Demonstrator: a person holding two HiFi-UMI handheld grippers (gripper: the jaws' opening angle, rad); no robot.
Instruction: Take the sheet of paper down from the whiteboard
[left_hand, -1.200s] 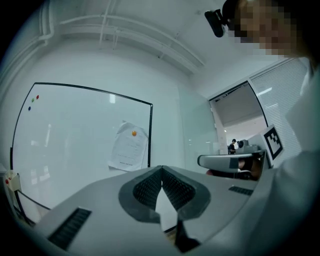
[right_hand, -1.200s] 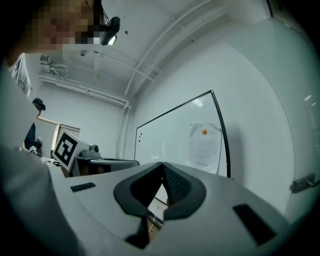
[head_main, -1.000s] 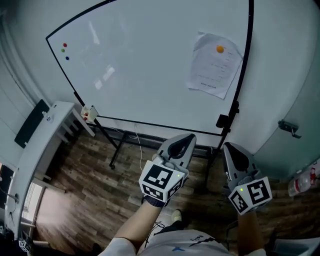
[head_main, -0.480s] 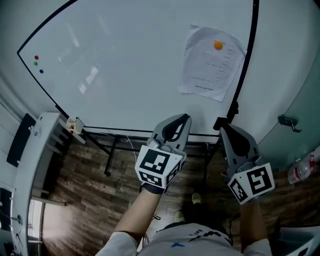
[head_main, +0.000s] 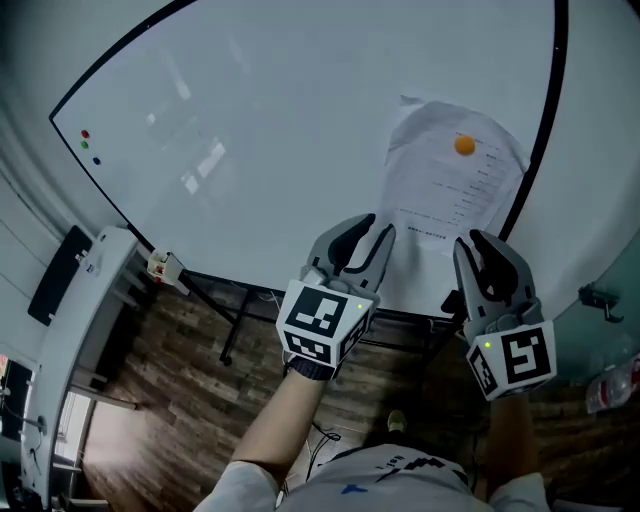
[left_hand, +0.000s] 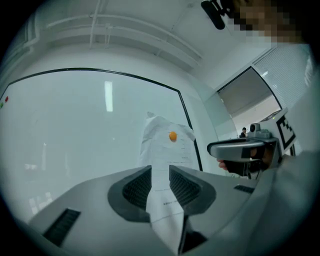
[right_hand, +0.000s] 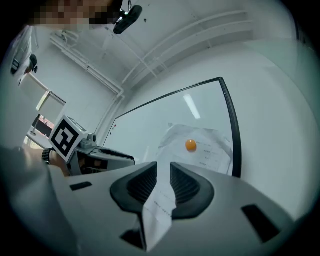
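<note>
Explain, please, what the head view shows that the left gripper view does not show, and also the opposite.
Only the head view shows the wooden floor and the white desk at the left. Only the left gripper view shows the ceiling pipes and the left gripper seen along its opening jaws; the sheet of paper shows in the gap between them, and the pads do not press it. Both views show the whiteboard, the sheet of paper and its orange magnet.

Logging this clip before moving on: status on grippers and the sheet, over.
Left gripper and right gripper: jaws opening, nothing clamped, sheet showing through both gaps. Sheet on whiteboard, pinned by orange magnet. Nothing in the way.
</note>
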